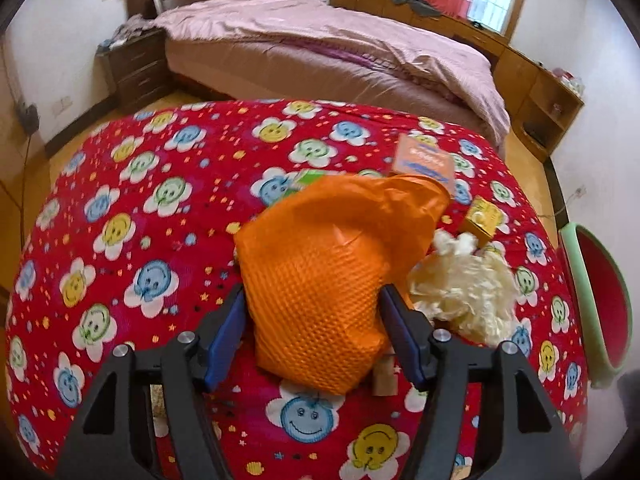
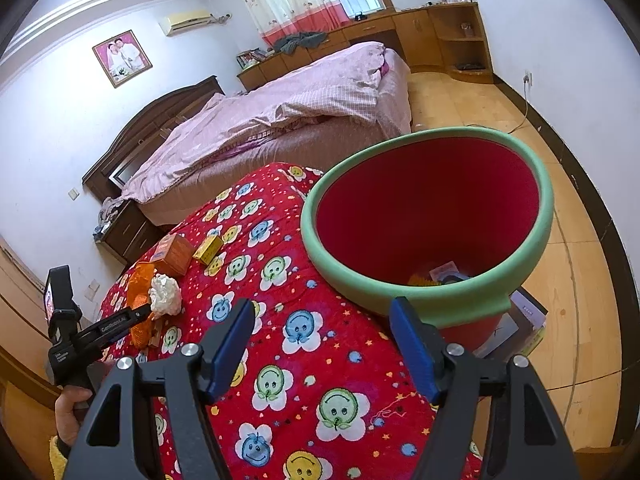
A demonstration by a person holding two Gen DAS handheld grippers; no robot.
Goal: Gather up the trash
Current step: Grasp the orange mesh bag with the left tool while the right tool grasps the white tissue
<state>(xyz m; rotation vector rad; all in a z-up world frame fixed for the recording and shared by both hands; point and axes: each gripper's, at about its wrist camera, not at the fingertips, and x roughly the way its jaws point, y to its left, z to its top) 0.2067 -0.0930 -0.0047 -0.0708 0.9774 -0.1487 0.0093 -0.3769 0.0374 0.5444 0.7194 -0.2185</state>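
An orange, mesh-textured bag lies on the red flower-print tablecloth. My left gripper is open around it, its blue pads close beside the bag's two sides. To the bag's right are a crumpled cream wrapper, a small yellow box and an orange box. In the right wrist view my right gripper stands open and empty over the cloth, just in front of a red bin with a green rim. That view also shows the left gripper at the orange bag.
The bin stands off the table's right edge with some trash at its bottom. A green item peeks out behind the bag, and a wooden block under it. A bed, a nightstand and wooden cabinets lie beyond.
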